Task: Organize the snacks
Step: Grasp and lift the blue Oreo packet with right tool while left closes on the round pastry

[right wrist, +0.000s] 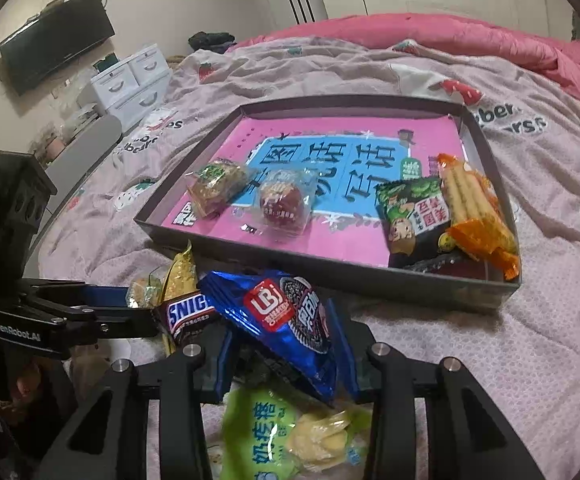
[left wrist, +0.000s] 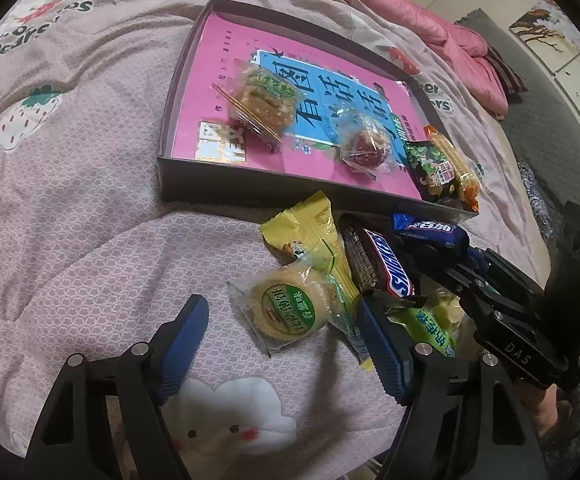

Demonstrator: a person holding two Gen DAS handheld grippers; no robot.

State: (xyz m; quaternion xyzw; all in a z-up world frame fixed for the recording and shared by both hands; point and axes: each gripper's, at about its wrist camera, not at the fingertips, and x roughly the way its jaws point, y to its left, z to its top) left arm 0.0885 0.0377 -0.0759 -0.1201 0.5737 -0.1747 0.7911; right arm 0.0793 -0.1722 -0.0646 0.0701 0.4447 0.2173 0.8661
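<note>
**Right gripper closed on a blue biscuit packet beside the snack box**

The right gripper [right wrist: 285,344] has its 2 blue-padded fingers [right wrist: 221,360] narrowed onto a crinkled blue foil biscuit packet [right wrist: 285,320], held just before the shallow grey cardboard box [right wrist: 370,276]; the packet's long axis runs diagonally, upper end toward the brown Snickers bar [right wrist: 187,312]. The left gripper [left wrist: 285,344] stands wide open, empty, over the pink quilt [left wrist: 89,220], near a round cellophane-wrapped pastry [left wrist: 290,308].

Left gripper [left wrist: 281,344] angled down beside gray tray [left wrist: 249,190], jaws wide; right gripper [right wrist: 285,350] clamping blue packet [right wrist: 281,320].
</note>
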